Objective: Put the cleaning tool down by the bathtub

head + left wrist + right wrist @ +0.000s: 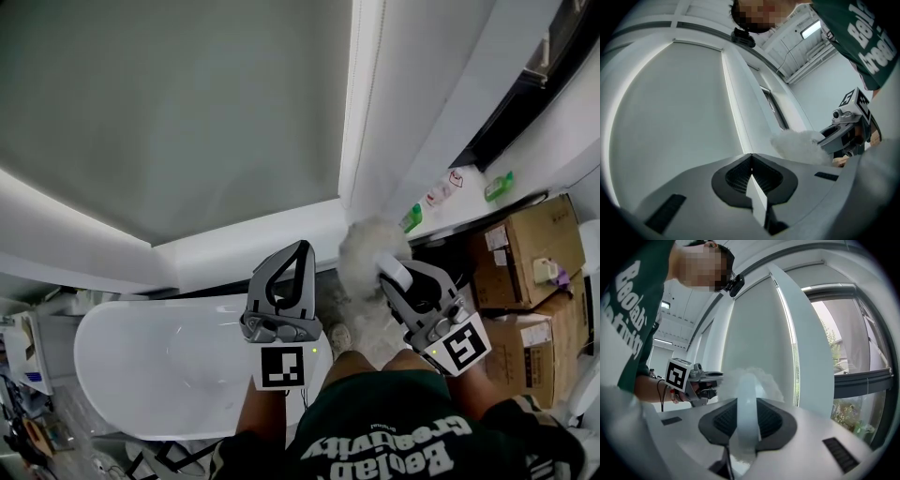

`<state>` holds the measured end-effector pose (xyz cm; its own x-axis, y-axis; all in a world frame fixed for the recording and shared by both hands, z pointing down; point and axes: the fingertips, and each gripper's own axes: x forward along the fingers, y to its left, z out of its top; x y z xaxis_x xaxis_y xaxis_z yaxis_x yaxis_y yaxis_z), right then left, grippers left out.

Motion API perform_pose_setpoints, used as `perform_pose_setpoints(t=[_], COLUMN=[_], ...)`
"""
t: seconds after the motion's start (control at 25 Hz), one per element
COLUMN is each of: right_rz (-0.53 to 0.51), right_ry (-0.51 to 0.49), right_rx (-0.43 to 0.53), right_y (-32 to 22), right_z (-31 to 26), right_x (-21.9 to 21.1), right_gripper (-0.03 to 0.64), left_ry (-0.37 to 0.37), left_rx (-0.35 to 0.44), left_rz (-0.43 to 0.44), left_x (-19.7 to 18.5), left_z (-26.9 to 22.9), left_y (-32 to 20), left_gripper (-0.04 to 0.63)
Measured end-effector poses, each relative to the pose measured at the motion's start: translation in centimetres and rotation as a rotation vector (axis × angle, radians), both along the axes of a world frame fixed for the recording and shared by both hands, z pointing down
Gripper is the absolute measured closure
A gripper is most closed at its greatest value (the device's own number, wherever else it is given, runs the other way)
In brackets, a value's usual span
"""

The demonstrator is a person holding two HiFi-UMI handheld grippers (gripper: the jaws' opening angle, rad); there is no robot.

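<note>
The cleaning tool is a fluffy white duster (pixel 367 251) on a pale handle (pixel 397 273). My right gripper (pixel 394 277) is shut on that handle, and the fluffy head sticks out past the jaws toward the window wall. In the right gripper view the handle (pixel 746 394) runs up between the jaws of my right gripper (pixel 747 414) to the duster head (pixel 765 380). My left gripper (pixel 300 251) hovers beside it over the bathtub's end, shut with nothing in it; its jaws meet in the left gripper view (pixel 751 164). The white oval bathtub (pixel 141 370) lies at lower left.
A grey roller blind (pixel 169 112) covers the window ahead. Green bottles (pixel 412 217) stand on the white sill to the right. Stacked cardboard boxes (pixel 525 246) fill the right side. Clutter sits at the lower left past the tub (pixel 28 412).
</note>
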<state>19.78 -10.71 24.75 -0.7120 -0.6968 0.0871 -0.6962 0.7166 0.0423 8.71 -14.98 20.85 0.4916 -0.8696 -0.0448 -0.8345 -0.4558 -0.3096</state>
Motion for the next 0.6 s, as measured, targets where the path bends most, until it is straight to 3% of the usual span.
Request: perform_pose_setpoints(t=[0.6], right_rz=[-0.006], right_ry=[-0.056], right_rx=[0.036], right_y=[-0.9], right_z=[-2.0], right_x=[-0.5], right_gripper=[0.520], left_ry=[-0.006], left_rx=[-0.008], left_rz=[0.021], left_x=[-0.1], left_z=[0.5], left_y=[-0.1], left_gripper=[0.590])
